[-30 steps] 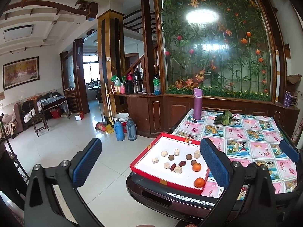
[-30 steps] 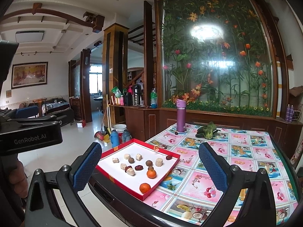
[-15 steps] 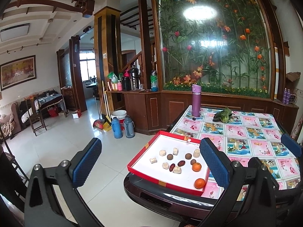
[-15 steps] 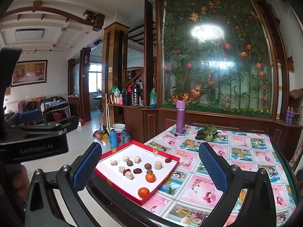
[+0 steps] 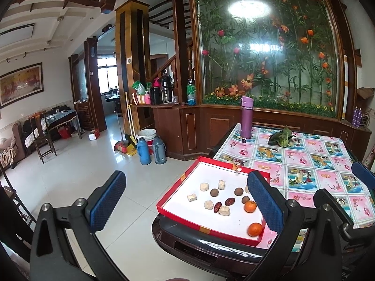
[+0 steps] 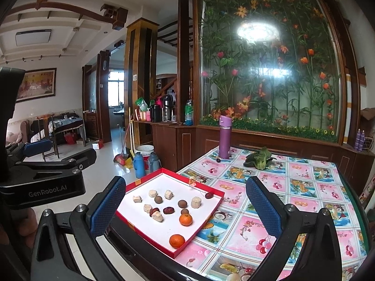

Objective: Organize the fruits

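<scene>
Red cardboard walls keep the fruits corralled: the tray [image 6: 212, 213] sits at the tabletop [image 6: 293, 187] corner nearest both tools, within easy reach. Two oranges [image 6: 177, 241] lie at 5 o'clock inside it, dates [image 6: 168, 210] and pale pieces [image 6: 152, 193] scattered centrally. Left tool [image 5: 187, 203] and right tool [image 6: 185, 207] both hang wide and empty, short of the tray, likely sizing up a first pick.
</scene>
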